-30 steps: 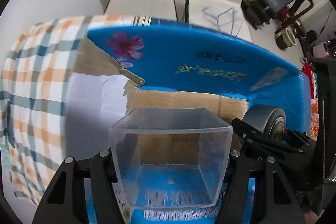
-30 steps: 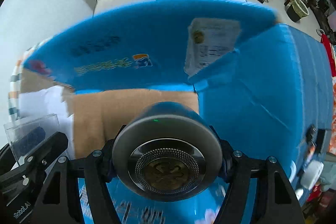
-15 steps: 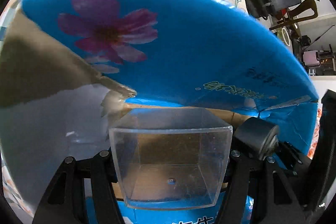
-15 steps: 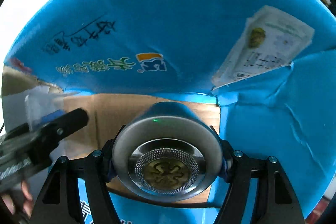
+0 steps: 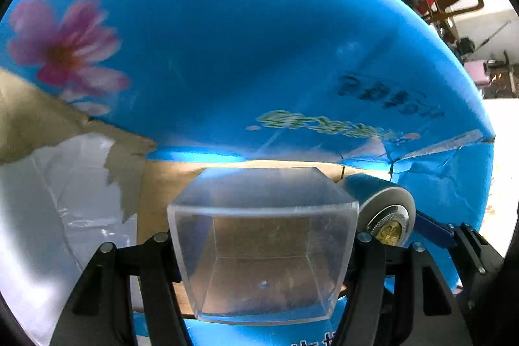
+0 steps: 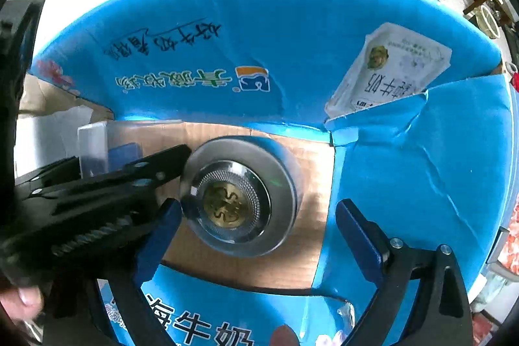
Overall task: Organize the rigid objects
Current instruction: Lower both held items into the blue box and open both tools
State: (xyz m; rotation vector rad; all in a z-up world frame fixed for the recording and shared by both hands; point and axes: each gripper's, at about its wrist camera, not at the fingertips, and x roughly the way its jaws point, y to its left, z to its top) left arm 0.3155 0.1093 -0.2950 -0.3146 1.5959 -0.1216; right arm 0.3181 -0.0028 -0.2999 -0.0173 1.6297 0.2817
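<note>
The left gripper was clamped on a clear tub, its 2 black fingers pressing the tub's side walls, over the brown floor of the blue box near the torn left flap. Just right of it a round can lay on its side on the box floor, near the right wall, its metal end facing the cameras. The right gripper stood wide; its left blue pad seemed to touch the can's rim, though the view is unclear, and the right pad stood apart.
</note>
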